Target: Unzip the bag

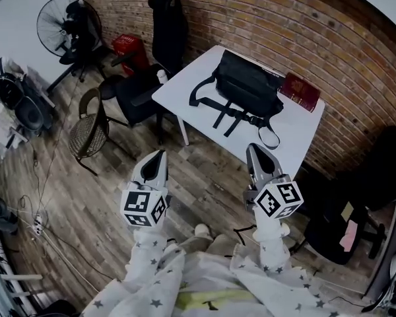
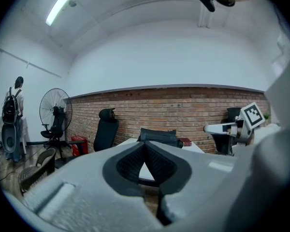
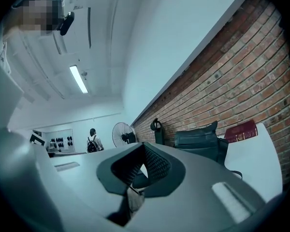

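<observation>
A black bag [image 1: 247, 88] with loose straps lies on a white table [image 1: 185, 88] by the brick wall; it also shows as the bag [image 2: 158, 136] in the left gripper view and the bag [image 3: 198, 141] in the right gripper view. Both grippers hang over the wooden floor, short of the table. My left gripper [image 1: 160, 154] is shut with nothing in it, its tips meeting ahead of the lens as the left gripper [image 2: 145, 142]. My right gripper [image 1: 253, 147] is shut and empty too, seen close up as the right gripper [image 3: 143, 144].
A dark red book [image 1: 301, 91] lies on the table next to the bag. A black office chair [image 1: 166, 28], a second chair [image 1: 129, 91], a wicker stool [image 1: 87, 132], a red crate [image 1: 129, 46] and a floor fan [image 1: 69, 24] stand left of the table. Another chair [image 1: 340, 230] is at the right.
</observation>
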The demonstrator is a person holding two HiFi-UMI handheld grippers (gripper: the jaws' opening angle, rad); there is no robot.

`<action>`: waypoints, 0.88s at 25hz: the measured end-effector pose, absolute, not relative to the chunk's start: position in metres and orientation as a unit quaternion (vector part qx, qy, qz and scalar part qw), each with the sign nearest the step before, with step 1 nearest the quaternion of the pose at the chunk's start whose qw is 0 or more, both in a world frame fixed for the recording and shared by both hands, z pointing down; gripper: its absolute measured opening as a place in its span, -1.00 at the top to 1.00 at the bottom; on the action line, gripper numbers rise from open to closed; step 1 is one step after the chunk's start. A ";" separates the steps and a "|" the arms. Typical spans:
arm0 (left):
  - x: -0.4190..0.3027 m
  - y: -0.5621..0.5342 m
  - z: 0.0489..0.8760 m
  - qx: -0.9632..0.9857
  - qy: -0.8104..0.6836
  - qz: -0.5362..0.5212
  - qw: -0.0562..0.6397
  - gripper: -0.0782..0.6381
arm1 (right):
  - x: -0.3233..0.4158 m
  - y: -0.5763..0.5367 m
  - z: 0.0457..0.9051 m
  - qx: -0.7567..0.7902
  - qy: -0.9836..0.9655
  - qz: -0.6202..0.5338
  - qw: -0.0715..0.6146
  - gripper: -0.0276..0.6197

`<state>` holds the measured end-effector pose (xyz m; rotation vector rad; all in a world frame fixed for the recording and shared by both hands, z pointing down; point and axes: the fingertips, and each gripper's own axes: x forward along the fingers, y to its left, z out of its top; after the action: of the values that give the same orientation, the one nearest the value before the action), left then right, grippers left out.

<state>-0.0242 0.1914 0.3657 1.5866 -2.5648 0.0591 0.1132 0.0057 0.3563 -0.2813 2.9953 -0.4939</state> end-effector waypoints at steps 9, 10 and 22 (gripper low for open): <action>-0.054 0.156 0.386 0.556 -0.827 0.021 0.083 0.79 | 0.092 -0.024 0.376 -0.131 0.976 -0.170 0.028 0.91; -0.057 0.152 0.388 0.558 -0.825 0.020 0.085 0.79 | 0.087 -0.026 0.378 -0.132 0.976 -0.169 0.025 0.91; -0.138 0.081 0.395 0.577 -0.812 0.014 0.088 0.79 | 0.008 -0.088 0.385 -0.150 0.972 -0.177 0.029 0.91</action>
<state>-0.1380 0.0813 0.3952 1.7170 -2.4179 0.0429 0.0079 -0.0877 0.3852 -0.4630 2.9995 -0.5464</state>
